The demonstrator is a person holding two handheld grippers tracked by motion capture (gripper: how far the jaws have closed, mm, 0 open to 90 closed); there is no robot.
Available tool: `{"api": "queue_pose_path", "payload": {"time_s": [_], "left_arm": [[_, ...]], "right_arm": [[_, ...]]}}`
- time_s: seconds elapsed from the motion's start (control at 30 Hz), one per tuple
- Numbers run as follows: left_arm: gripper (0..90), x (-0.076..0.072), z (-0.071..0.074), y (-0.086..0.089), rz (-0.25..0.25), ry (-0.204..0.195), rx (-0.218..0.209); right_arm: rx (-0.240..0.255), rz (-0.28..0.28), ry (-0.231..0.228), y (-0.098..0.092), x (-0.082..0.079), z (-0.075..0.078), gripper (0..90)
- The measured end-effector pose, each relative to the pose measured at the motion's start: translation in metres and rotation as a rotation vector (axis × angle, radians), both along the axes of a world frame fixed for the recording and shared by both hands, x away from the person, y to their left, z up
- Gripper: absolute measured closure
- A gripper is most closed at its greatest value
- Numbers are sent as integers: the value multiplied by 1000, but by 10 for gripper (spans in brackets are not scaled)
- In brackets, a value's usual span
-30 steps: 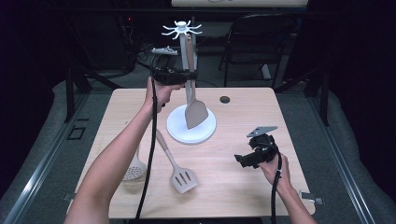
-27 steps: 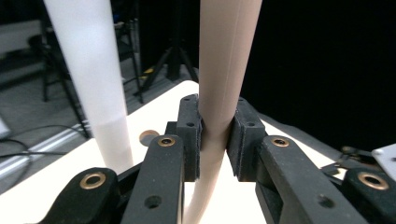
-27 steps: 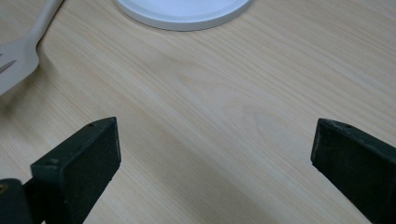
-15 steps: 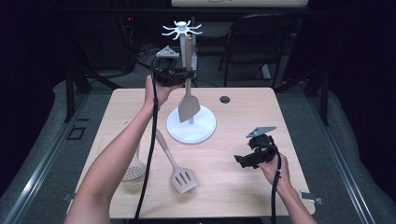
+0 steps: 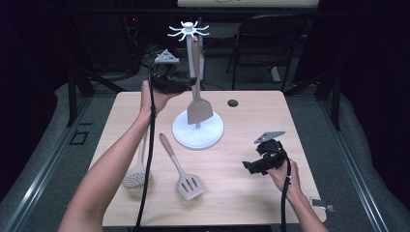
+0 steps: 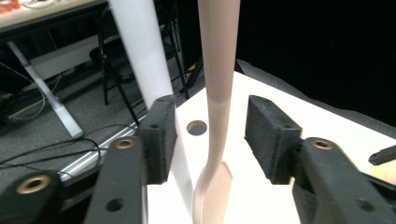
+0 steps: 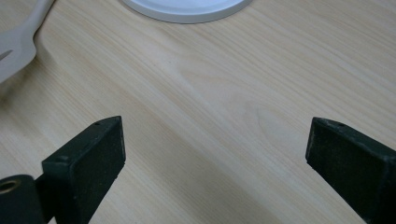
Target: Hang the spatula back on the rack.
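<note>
Where the spatula [image 6: 217,93] hangs from the rack [image 5: 189,32], the left gripper [image 6: 211,135] straddles its handle, jaws just parted, seemingly untouching.

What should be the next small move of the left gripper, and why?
Probably draw the left gripper straight back from the spatula. Its jaws have just been opening, and gaps show on both sides of the handle, which seems to hang from the rack.

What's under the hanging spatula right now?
The stand's white base sits directly below the hanging spatula. The blade covers the lower pole; whether its tip touches the base cannot be told.
</note>
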State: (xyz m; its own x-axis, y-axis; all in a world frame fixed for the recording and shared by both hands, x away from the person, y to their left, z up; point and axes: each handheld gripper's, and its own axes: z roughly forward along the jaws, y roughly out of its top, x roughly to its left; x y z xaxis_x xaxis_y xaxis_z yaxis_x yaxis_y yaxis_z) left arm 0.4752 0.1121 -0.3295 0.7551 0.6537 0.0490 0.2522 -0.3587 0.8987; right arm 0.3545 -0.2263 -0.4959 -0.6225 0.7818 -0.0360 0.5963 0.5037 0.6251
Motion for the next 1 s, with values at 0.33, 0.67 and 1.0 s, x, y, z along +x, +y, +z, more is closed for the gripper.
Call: {"api": "queue_pose_path", "payload": {"time_s": [0.33,0.67,1.0], "left_arm": [[770,-15,29,12,18,-54,-25],[900,-28,73,0,36,-144,-67],[900,-20,90,-10,145,-160,-54]], "right_arm": [[-12,-4,7,2,2,-3,67],[-25,3,16,2,2,-4,90],[-40,14,23,2,2,-4,91]]}}
